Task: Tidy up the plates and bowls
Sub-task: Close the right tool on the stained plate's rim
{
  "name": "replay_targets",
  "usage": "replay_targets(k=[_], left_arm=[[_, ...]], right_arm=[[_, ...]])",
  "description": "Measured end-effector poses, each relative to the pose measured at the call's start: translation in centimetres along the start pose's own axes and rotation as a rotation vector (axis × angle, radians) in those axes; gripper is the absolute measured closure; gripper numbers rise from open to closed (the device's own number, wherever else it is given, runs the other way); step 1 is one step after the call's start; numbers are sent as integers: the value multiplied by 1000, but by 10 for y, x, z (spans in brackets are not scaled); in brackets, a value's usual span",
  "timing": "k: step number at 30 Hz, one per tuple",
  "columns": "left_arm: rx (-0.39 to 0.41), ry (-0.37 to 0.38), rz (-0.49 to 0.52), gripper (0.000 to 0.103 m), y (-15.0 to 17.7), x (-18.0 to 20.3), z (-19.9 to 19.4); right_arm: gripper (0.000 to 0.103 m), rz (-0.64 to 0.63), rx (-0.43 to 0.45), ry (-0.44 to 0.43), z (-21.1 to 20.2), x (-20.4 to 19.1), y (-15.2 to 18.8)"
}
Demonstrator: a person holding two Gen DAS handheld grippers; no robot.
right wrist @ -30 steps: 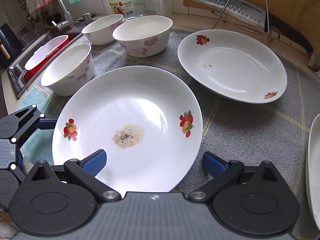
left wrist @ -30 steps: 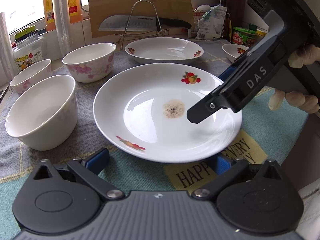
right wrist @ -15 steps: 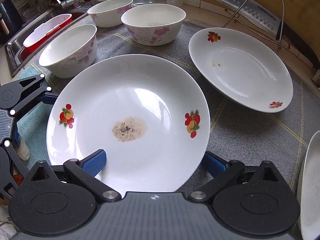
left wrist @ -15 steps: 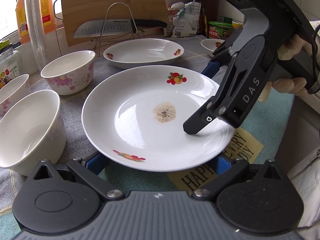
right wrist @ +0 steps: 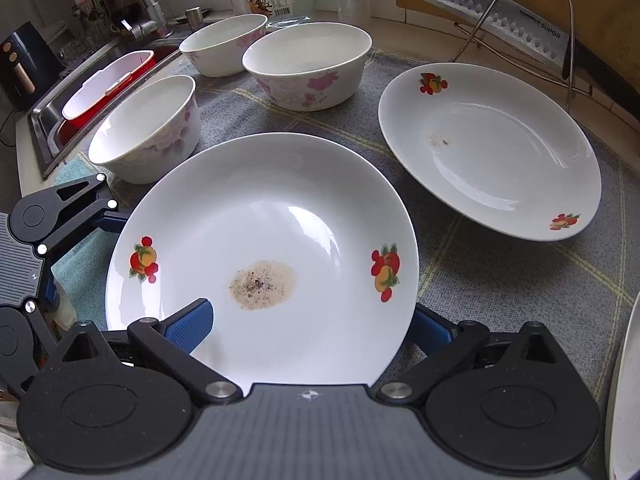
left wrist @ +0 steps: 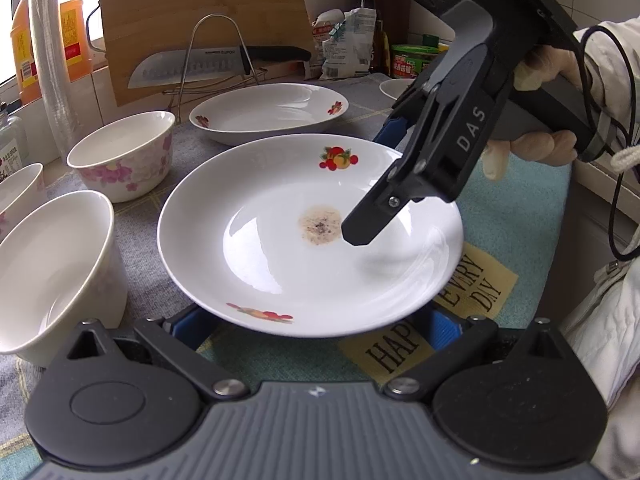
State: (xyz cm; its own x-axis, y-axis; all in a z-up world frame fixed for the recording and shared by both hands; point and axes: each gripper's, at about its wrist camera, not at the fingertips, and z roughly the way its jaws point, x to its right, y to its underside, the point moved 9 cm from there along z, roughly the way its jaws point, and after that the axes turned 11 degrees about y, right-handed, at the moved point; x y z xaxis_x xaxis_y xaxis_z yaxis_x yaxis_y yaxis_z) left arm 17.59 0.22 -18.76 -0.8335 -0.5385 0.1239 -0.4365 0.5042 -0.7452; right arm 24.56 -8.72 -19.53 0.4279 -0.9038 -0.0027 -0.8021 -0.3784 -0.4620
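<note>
The stained plate (right wrist: 280, 208) is no longer flat on the cloth (right wrist: 460, 264). A second ago its whole underside sat on the fabric with the left gripper (left wrist: 314, 320) short of it. Now its near rim overlaps that claw's two blue pads, which are under the edge at 6 o'clock in the left wrist view. The plate looks raised and slightly tipped, though I cannot tell whether it is fully clear of the cloth.

The left claw is spread wide and pinches nothing; it acts as a shelf under the rim. The right gripper (right wrist: 310, 326) is spread too. One pad lies on top of the plate's inner face, at 7 o'clock in its own view. The other is tucked below the rim at 5 o'clock. So the plate is wedged between its fingers, not squeezed. From the left camera, the upper finger has crept inward and its tip is just beside the brown stain.

My reading is that the pick-up has begun and the plate is supported from two sides. The likely goal is the second plate (right wrist: 500, 152), at 2 o'clock from the held one, to make a stack. The three bowls, the nearest (right wrist: 148, 136) at 10 o'clock, are not yet nested. With neither claw clamping, the glazed plate could slide if it is tipped further.
</note>
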Motion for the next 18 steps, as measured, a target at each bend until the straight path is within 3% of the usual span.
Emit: replay_targets(k=[5,14,18], left_arm=[[4,-5,-4,0,1,1,-1],[5,-34,-31,0,1,1,-3],[-1,-40,-36,0,0,1,-3]], right_arm=[[0,-2,-5,-65,1,4,-6],[0,-115,-29,-161,5,4,-16],[0,-79,-31,-213,7,8,-21]])
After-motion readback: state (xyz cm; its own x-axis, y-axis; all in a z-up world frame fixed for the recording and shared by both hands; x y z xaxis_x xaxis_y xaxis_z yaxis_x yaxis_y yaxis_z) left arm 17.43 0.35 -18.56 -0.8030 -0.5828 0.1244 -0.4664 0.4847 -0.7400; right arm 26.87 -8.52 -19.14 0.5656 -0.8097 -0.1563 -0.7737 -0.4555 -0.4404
